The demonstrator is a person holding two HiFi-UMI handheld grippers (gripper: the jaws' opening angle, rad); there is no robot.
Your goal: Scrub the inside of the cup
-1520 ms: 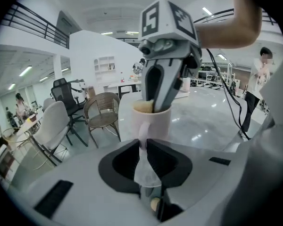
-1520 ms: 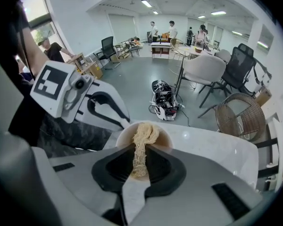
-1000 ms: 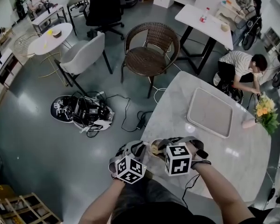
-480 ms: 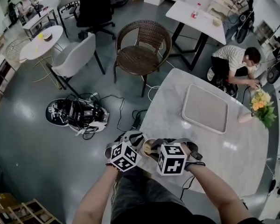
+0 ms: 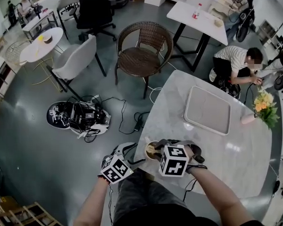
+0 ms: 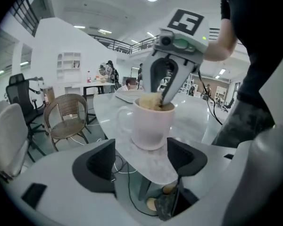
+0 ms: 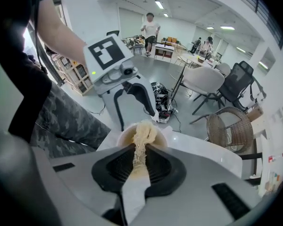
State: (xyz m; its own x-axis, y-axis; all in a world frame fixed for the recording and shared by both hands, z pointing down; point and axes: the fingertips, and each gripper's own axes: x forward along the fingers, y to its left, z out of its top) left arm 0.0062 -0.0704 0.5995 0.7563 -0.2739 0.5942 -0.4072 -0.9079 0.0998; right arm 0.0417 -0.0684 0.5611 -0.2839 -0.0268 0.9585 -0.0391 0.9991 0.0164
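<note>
A pale cup (image 5: 151, 151) stands on the near left corner of the marble table (image 5: 212, 149). My right gripper (image 5: 156, 148) points down into it, shut on a tan fibrous scrubber (image 7: 141, 138) whose end lies inside the cup (image 7: 124, 132). In the left gripper view the cup (image 6: 152, 122) sits just ahead of my left gripper (image 6: 142, 160). Its jaws have just been opening, and the pads (image 6: 102, 160) stand clear of the cup's sides. In the head view the left gripper (image 5: 130, 149) is off the table's corner, left of the cup.
A grey tray (image 5: 211, 111) lies further up the table, with flowers (image 5: 266, 109) at the right edge. A wicker chair (image 5: 144, 51) and a tangle of cables (image 5: 80, 117) stand on the floor to the left. A person (image 5: 236, 62) crouches behind the table.
My left gripper has let go of the cup, opened, and drawn back down and to the left. The right gripper stays over the cup with the scrubber.
</note>
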